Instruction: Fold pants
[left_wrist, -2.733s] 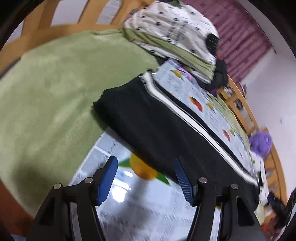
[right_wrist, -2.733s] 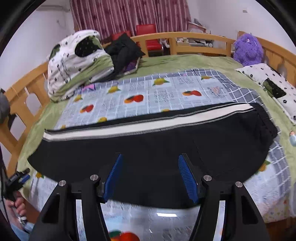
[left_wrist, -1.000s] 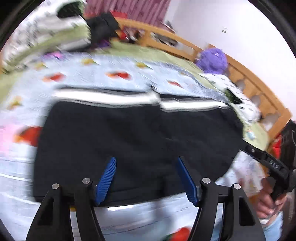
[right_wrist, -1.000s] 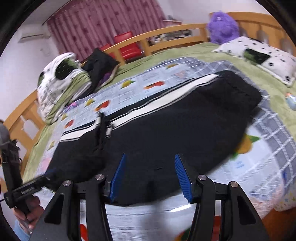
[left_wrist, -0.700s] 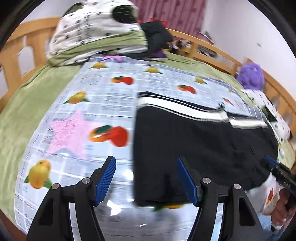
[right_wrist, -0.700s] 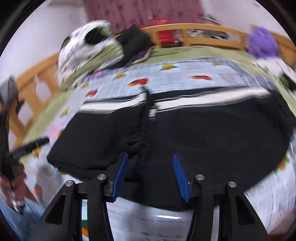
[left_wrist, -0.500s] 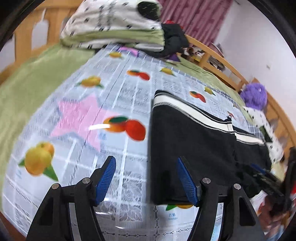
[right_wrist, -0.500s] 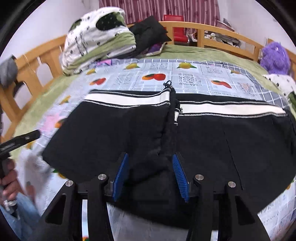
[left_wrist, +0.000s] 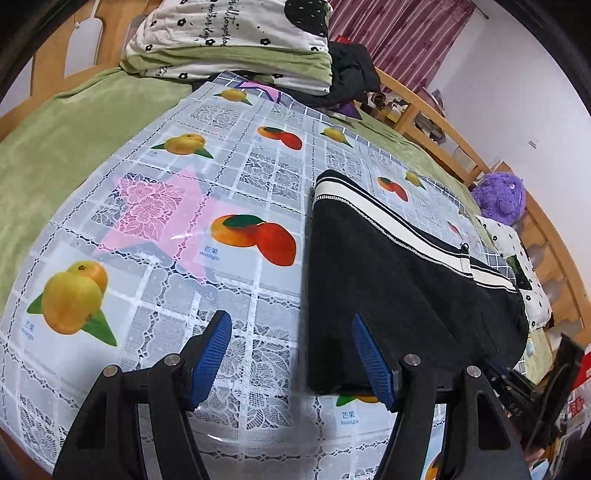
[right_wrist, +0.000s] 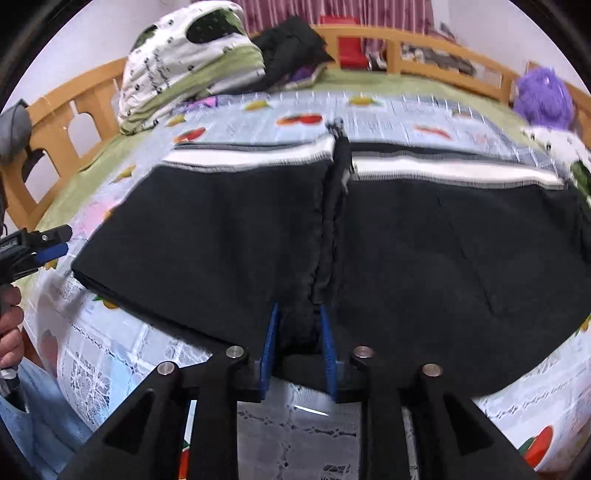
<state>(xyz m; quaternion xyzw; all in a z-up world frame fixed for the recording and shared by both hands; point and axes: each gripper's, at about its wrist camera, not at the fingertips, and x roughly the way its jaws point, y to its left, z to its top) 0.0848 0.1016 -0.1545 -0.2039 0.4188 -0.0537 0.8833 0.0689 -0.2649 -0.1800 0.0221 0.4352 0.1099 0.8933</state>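
Black pants (right_wrist: 424, 236) with a white side stripe lie across the fruit-print tablecloth (right_wrist: 369, 110), one end folded over the middle. My right gripper (right_wrist: 297, 325) is shut on the near edge of the pants, where the folded end's cuff lies. In the left wrist view my left gripper (left_wrist: 291, 332) is open and empty, at the pants' (left_wrist: 388, 266) near left corner over the tablecloth (left_wrist: 166, 206). The left gripper also shows at the left edge of the right wrist view (right_wrist: 51, 245).
A stack of folded bedding (left_wrist: 236, 40) and dark clothes (right_wrist: 291, 44) lie at the far end of the green bed. A purple plush toy (right_wrist: 543, 96) and a spotted pillow (left_wrist: 524, 273) sit at the right. A wooden rail (right_wrist: 424, 62) rings the bed.
My right gripper has closed on the near edge of the pants by the folded cuff. My left gripper has swung out to the pants' left end and stays open.
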